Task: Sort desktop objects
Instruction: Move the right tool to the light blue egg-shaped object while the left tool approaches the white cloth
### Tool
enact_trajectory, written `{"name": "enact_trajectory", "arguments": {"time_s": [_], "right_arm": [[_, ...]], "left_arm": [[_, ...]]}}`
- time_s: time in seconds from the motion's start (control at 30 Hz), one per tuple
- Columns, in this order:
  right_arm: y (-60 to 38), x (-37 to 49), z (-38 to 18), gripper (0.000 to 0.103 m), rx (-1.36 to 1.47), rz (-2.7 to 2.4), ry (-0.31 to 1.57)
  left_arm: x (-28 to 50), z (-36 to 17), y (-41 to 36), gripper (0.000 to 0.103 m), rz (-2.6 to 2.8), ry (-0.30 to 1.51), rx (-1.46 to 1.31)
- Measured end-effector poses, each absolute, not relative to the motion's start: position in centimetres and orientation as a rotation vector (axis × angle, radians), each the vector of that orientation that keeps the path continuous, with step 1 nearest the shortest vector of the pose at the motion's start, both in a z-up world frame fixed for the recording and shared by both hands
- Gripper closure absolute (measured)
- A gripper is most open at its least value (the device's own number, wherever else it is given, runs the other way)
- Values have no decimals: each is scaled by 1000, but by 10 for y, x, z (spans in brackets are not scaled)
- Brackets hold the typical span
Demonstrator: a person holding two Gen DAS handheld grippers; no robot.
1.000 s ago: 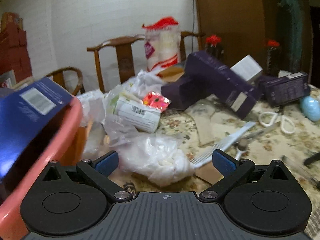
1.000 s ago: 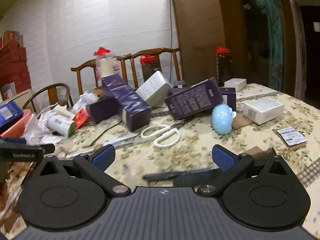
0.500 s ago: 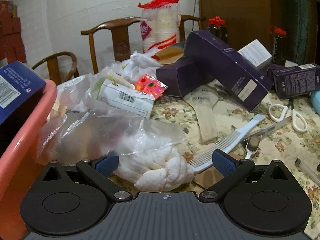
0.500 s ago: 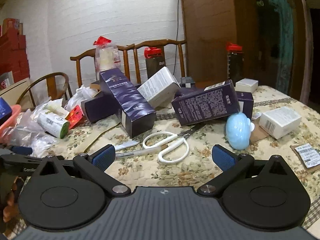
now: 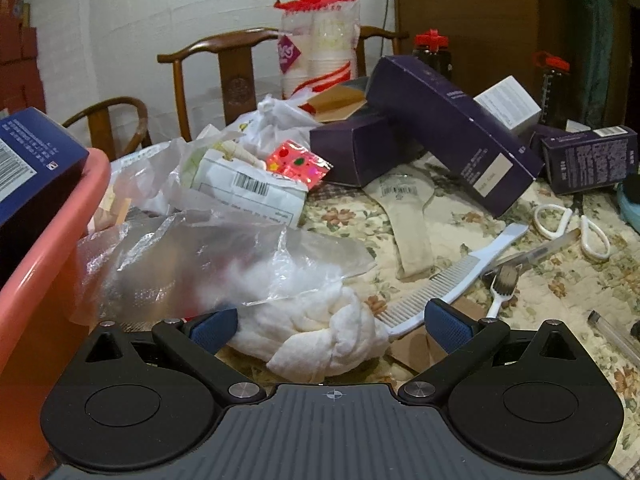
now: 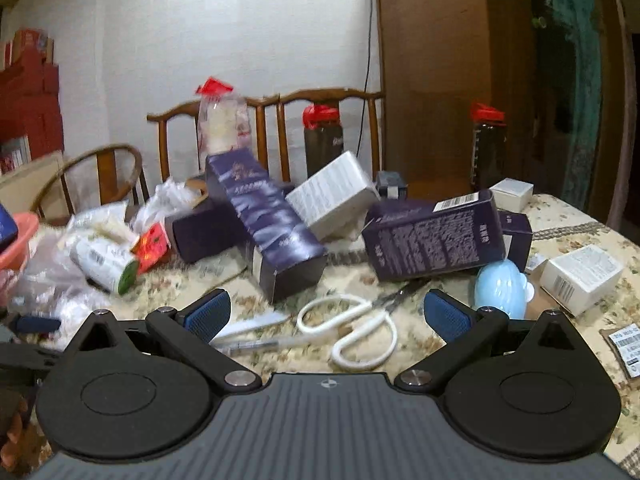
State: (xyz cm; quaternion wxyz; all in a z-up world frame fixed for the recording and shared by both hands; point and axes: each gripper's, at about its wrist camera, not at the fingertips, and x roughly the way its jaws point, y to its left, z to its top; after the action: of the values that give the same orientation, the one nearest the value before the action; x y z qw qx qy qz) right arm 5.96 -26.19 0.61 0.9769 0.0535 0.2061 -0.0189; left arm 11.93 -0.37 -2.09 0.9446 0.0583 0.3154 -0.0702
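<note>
The far wall (image 5: 168, 8) is white and looks like painted brick. Three brown wooden chairs stand at the far side of the table. The tall chair (image 5: 224, 76) has a straight back with a round carving. To its left is a low chair (image 5: 116, 120) with a curved back. In the right wrist view a second tall chair (image 6: 332, 120) stands just beside the first one. Right of the chairs is a big brown wooden panel (image 6: 436, 72), maybe a door or a cupboard. A thin dark cord (image 6: 366, 60) hangs down the wall beside it. The table wears a pale cloth with flowers (image 5: 560, 280). On the far left is a stack of red boxes (image 6: 30, 92). The light is dim and warm.
</note>
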Motion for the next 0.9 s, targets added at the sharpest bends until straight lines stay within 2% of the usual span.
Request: {"name": "enact_trajectory", "arguments": {"time_s": [0.2, 0.43, 0.67, 0.9], "right_arm": [[-300, 72, 6, 1, 195, -173, 436], [-308, 88, -18, 1, 32, -376, 513], [-307, 95, -26, 1, -47, -358, 556], [-346, 90, -20, 1, 113, -355, 543]], "left_arm": [[120, -22, -4, 0, -141, 646, 122], [121, -23, -6, 0, -133, 646, 135], [122, -25, -6, 0, -134, 650, 141], [124, -27, -3, 0, -138, 658, 132]]}}
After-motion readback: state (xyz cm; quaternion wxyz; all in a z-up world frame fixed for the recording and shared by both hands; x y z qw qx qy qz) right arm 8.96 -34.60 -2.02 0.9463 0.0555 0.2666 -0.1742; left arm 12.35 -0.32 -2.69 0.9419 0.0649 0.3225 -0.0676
